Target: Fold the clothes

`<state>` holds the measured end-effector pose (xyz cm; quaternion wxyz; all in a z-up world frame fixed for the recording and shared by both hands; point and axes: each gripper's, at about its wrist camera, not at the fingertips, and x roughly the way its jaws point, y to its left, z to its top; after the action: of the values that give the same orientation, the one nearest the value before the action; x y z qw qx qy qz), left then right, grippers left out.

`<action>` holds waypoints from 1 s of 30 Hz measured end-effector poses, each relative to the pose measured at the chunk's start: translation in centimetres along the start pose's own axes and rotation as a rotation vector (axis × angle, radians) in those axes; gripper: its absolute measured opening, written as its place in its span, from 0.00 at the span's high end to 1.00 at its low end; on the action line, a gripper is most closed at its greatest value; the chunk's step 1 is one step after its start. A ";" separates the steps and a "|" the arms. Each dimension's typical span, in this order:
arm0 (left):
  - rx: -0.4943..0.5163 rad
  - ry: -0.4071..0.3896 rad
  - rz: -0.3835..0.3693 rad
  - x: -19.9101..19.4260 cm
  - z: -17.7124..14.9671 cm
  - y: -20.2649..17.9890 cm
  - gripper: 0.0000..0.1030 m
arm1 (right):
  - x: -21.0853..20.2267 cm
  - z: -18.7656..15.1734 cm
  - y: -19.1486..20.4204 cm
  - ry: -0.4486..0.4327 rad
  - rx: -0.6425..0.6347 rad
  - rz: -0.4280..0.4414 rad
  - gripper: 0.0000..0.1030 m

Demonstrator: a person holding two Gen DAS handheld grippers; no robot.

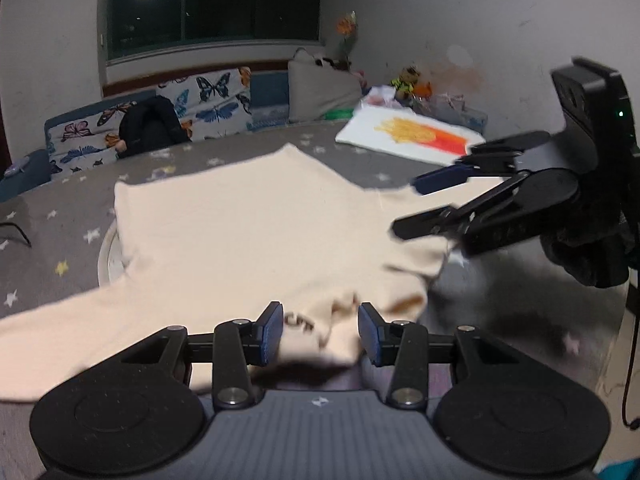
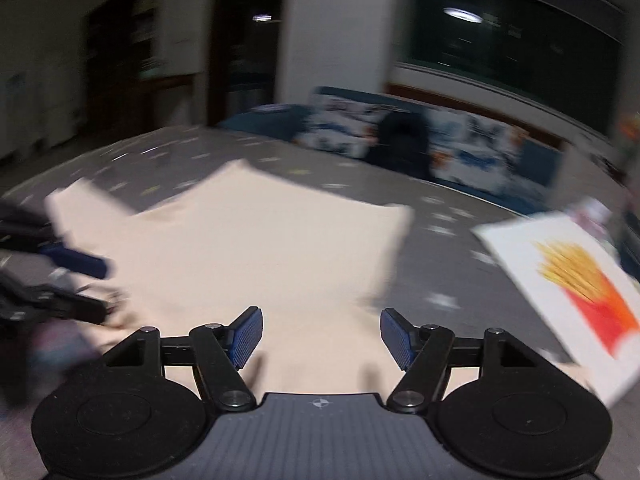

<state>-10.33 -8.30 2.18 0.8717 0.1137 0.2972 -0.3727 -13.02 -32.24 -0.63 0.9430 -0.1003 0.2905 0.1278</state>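
Shirt (image 1: 248, 232): cream, dark lettering bunched, unreadable.
Left gripper (image 1: 320, 330): fingers apart, astride cloth.
Right gripper (image 2: 321, 334): fingers spread, empty.

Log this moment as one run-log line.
task: fold clothes | left gripper: open at cream shirt edge | right gripper: open over shirt | fold: not started

I see a plain cream shirt (image 1: 248, 232) with dark lettering, on a grey star-print bedspread (image 1: 60, 240). Folded white shirt (image 1: 408, 136) has a yellow-and-red fries print. Butterfly-pattern cushion (image 1: 208, 104) is white, blue, orange. Gripper pads (image 1: 272, 334) blue.
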 end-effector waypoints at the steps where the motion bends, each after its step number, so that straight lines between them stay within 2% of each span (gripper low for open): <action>1: 0.005 0.006 -0.004 0.0 -0.3 0.0 0.59 | 0.4 -0.1 1.2 0.009 -0.031 0.024 0.33; 4: 0.026 0.009 -0.008 0.1 -1.1 0.0 0.59 | 1.1 -0.9 3.6 0.044 -0.087 0.054 0.33; 6: 0.040 0.008 -0.015 0.0 -1.3 0.0 0.59 | 0.9 -1.5 4.4 0.033 -0.110 0.043 0.31; 10: 0.038 -0.006 -0.028 -0.6 -0.9 0.6 0.59 | -0.1 -1.2 3.9 0.032 -0.110 0.038 0.29; 13: -0.009 -0.043 -0.031 -1.3 -0.3 1.2 0.59 | -0.5 -1.2 2.5 0.026 -0.036 0.028 0.29; 16: -0.044 -0.068 -0.017 -1.5 0.5 1.7 0.59 | 0.3 -2.1 1.5 0.066 0.037 0.033 0.29; 19: -0.058 -0.088 -0.001 -1.3 1.4 2.0 0.59 | 0.0 -2.4 0.7 0.057 0.081 0.047 0.29; 24: -0.061 -0.104 0.001 0.1 3.0 1.5 0.59 | -0.6 -2.0 -1.2 0.014 0.119 -0.028 0.29; 27: -0.060 -0.099 -0.019 1.2 3.6 0.8 0.59 | -0.2 -2.5 -3.1 0.020 0.160 -0.098 0.29; 30: -0.039 -0.091 -0.055 2.5 4.1 -0.6 0.59 | 0.4 -2.9 -4.3 0.046 0.181 -0.121 0.29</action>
<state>-7.62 -11.95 3.95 0.8757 0.0715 0.2673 -0.3956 -12.97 -37.07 -2.72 0.9473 -0.0348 0.3159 0.0412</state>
